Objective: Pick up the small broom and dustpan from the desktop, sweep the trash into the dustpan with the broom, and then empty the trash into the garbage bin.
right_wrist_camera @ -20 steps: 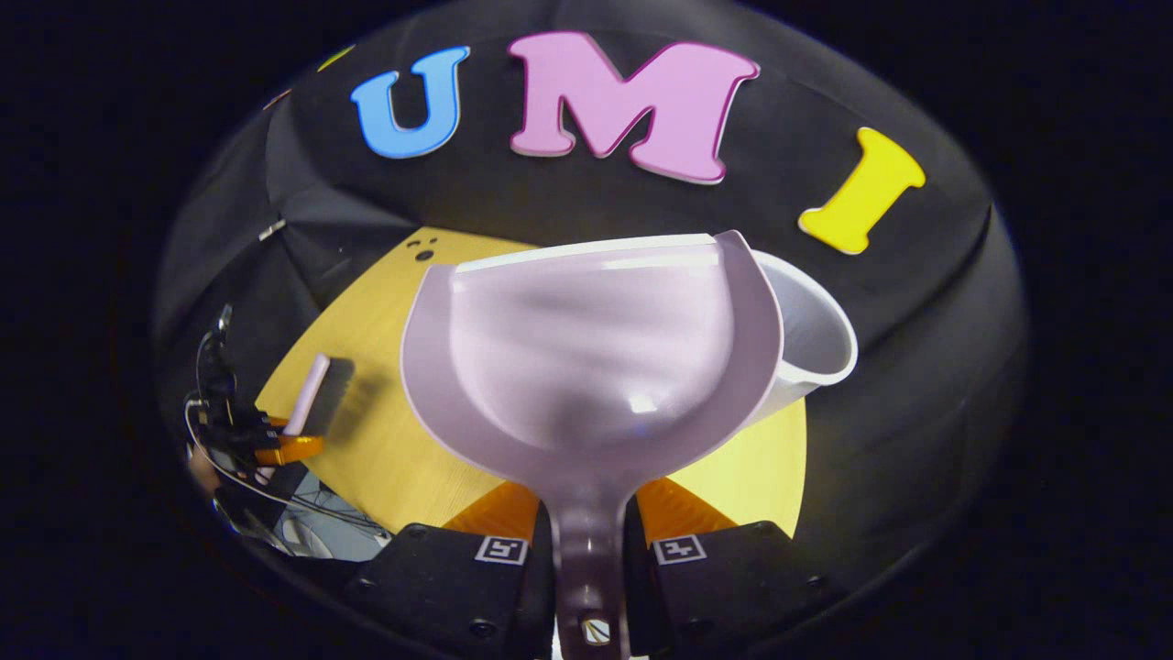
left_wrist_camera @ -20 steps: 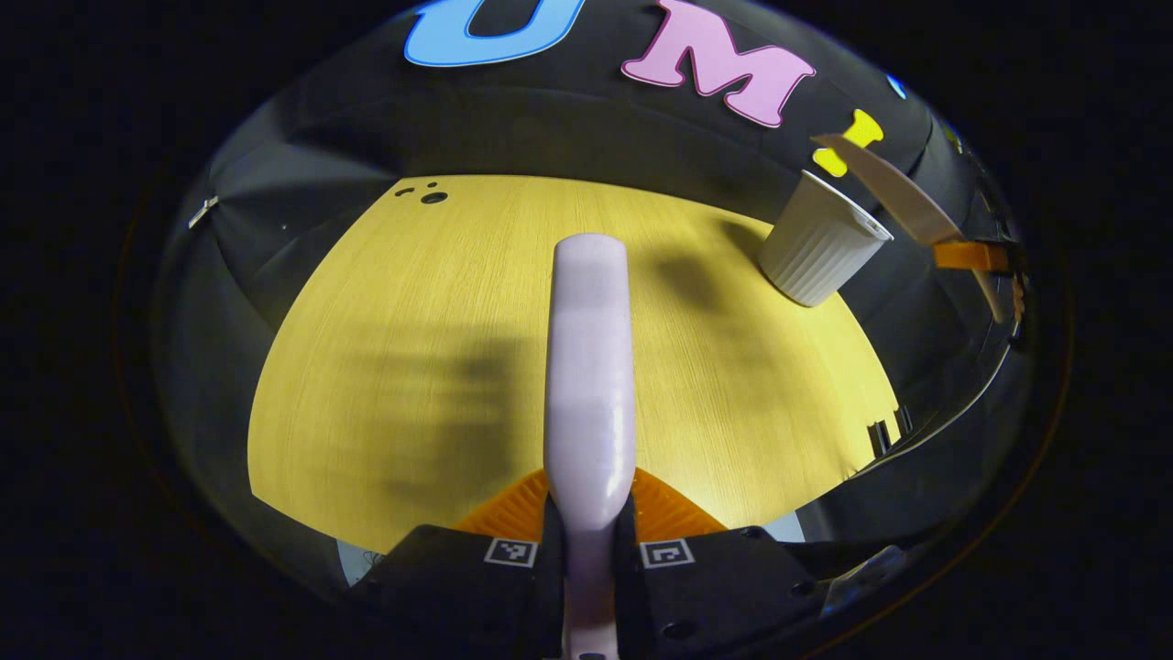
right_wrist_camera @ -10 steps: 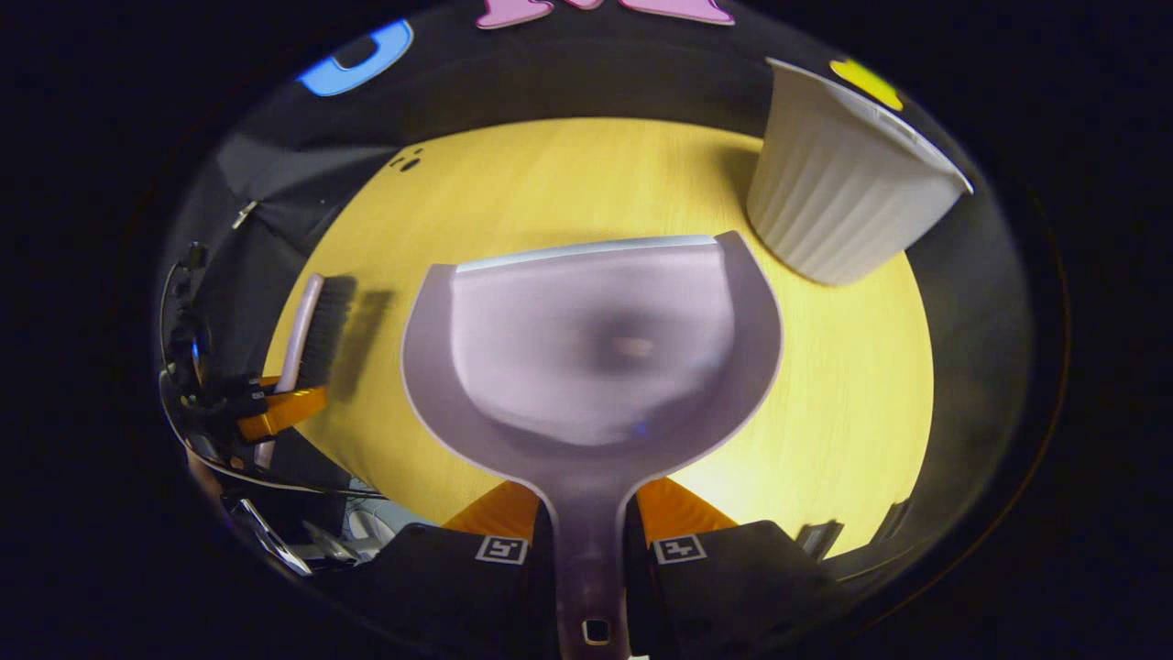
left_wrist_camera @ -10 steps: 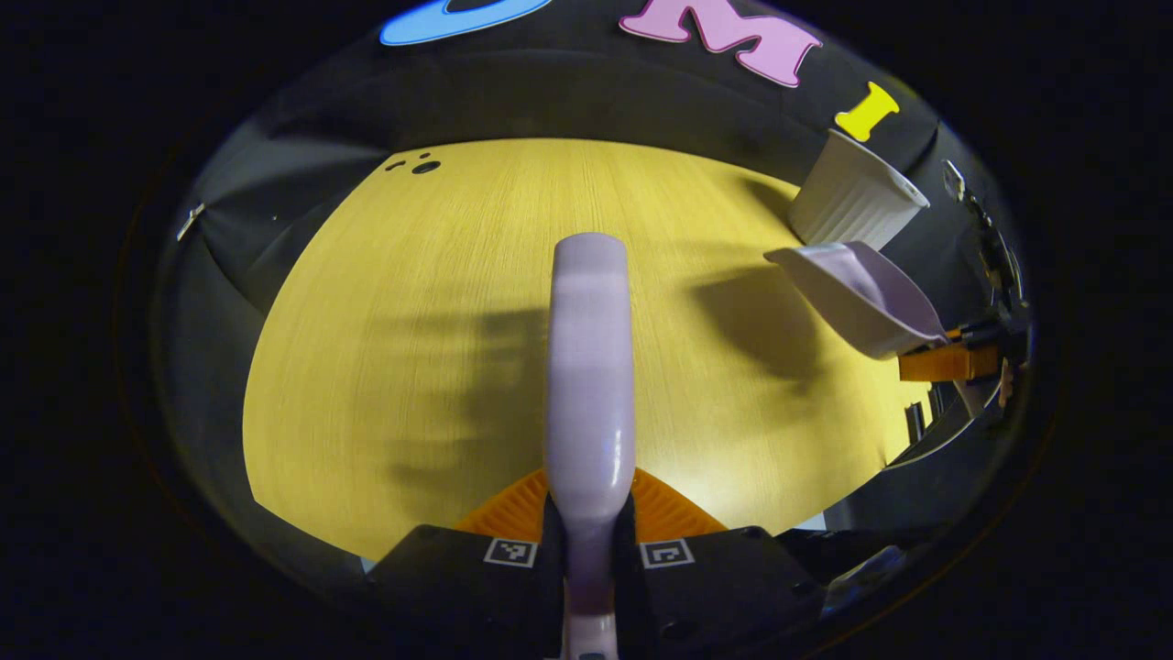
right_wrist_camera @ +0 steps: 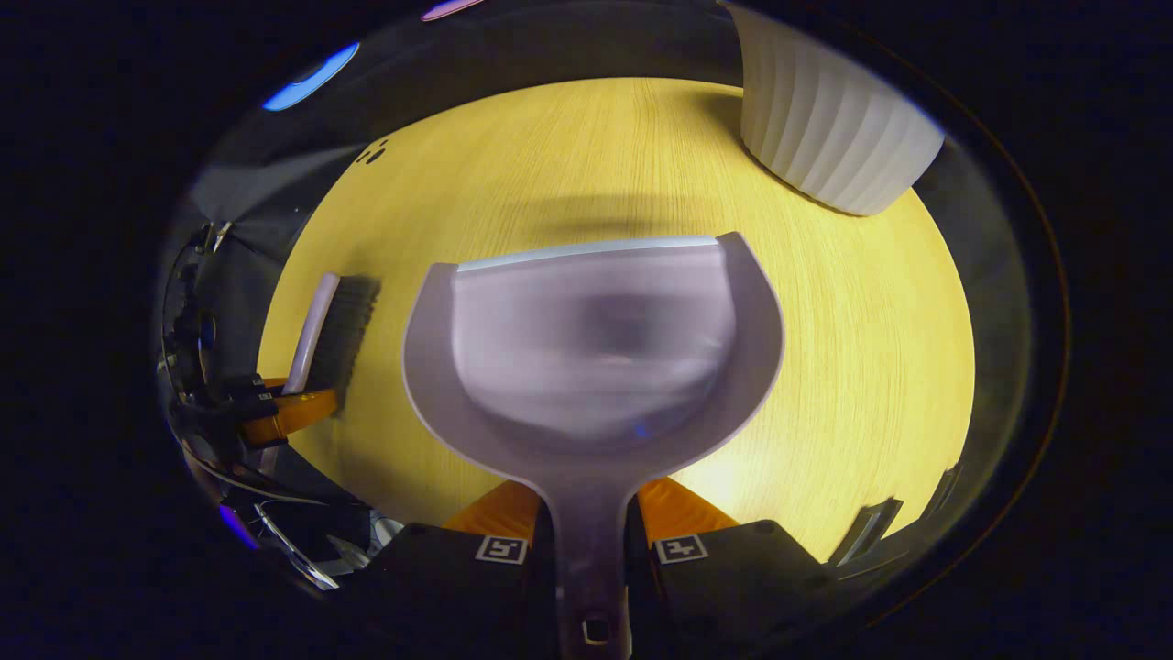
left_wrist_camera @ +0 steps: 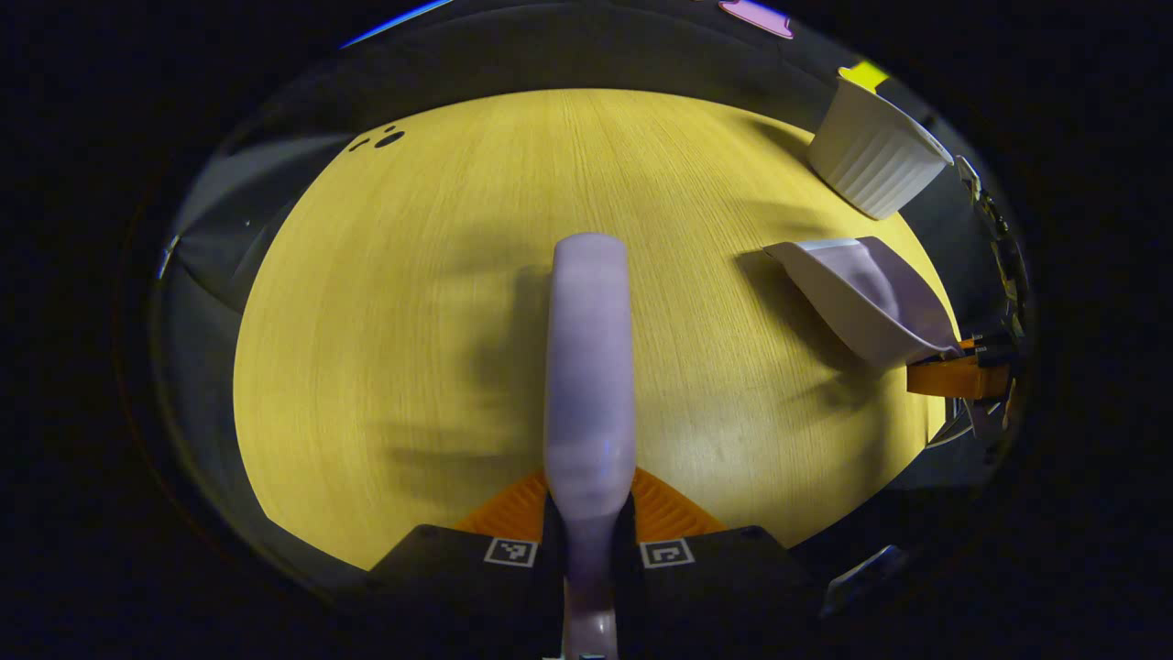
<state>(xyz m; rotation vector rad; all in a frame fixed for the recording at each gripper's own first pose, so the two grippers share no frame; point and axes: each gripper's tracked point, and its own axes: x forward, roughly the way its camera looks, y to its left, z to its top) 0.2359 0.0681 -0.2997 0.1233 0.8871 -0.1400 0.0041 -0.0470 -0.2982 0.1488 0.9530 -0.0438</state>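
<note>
My left gripper (left_wrist_camera: 589,513) is shut on the pale lilac broom (left_wrist_camera: 588,367), whose handle back runs straight ahead over the yellow desktop (left_wrist_camera: 440,302). In the right gripper view the broom (right_wrist_camera: 325,335) stands at the left, its dark bristles against the wood. My right gripper (right_wrist_camera: 591,522) is shut on the handle of the lilac dustpan (right_wrist_camera: 596,357), which is held low over the desk with an empty pan. From the left gripper view the dustpan (left_wrist_camera: 866,298) appears at the right. The white ribbed garbage bin (right_wrist_camera: 829,147) stands at the back right; bin (left_wrist_camera: 875,160).
Small dark holes (left_wrist_camera: 385,140) mark the desk's far left corner. The desk's front edge lies just under both grippers. Black cloth walls close the back and sides.
Both grippers have tilted down and sunk toward the desk. The dustpan came away from over the bin and now sits low in front of it. The broom is lower too.
</note>
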